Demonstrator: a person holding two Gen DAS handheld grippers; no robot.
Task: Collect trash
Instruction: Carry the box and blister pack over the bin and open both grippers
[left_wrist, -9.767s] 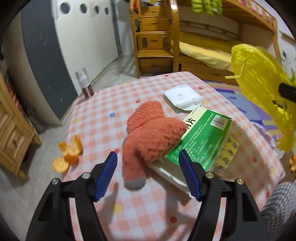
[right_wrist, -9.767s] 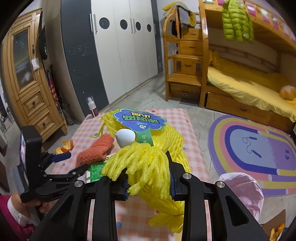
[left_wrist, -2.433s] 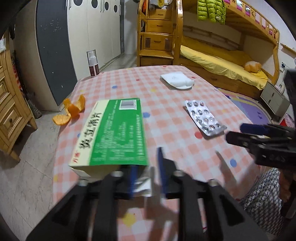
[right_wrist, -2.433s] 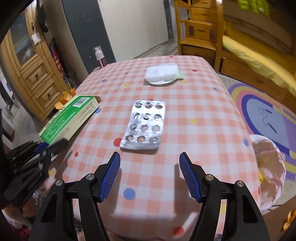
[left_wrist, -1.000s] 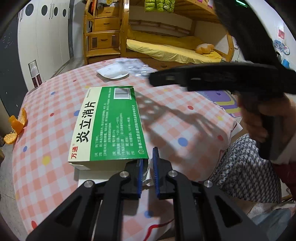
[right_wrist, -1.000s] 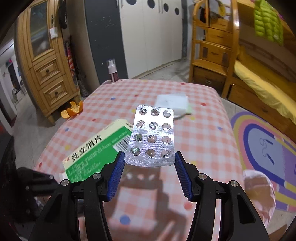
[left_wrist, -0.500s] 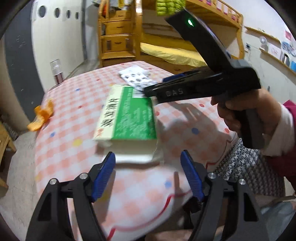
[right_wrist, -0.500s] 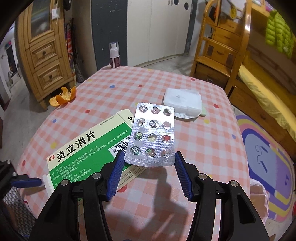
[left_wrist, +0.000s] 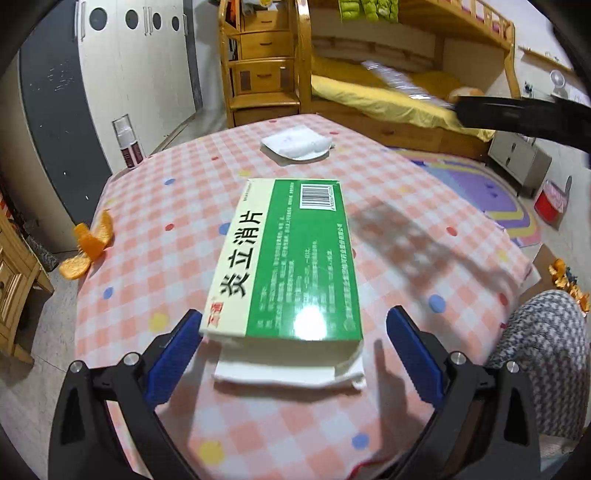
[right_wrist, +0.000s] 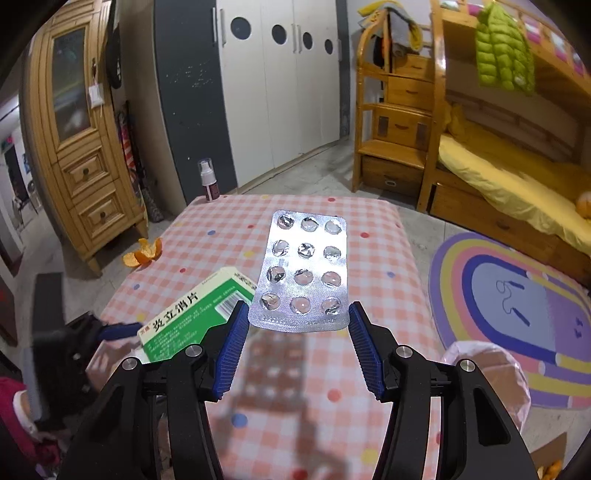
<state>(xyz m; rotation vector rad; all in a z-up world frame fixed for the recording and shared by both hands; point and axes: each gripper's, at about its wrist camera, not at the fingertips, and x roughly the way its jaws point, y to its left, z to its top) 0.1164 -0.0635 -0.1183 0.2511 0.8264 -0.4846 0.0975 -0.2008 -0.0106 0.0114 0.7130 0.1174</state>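
My right gripper (right_wrist: 297, 334) is shut on a silver blister pack (right_wrist: 303, 269) by its side edges and holds it flat above the checked table (right_wrist: 369, 266). The pack also shows in the left wrist view (left_wrist: 395, 79), blurred, at the top right. A green and cream medicine box (left_wrist: 284, 258) lies on the table on a folded white leaflet (left_wrist: 288, 374); it also shows in the right wrist view (right_wrist: 195, 317). My left gripper (left_wrist: 291, 343) is open and empty, its fingers on either side of the box's near end.
A white tissue wad (left_wrist: 295, 146) lies on the far part of the table. Orange peel (left_wrist: 88, 243) sits at the left edge. A spray bottle (right_wrist: 208, 181) stands on the far corner. A pink-lined bin (right_wrist: 487, 376) is beside the table on the right.
My left gripper has let go of the box and opened; the box now lies on the table. My right gripper has lifted the blister pack higher.
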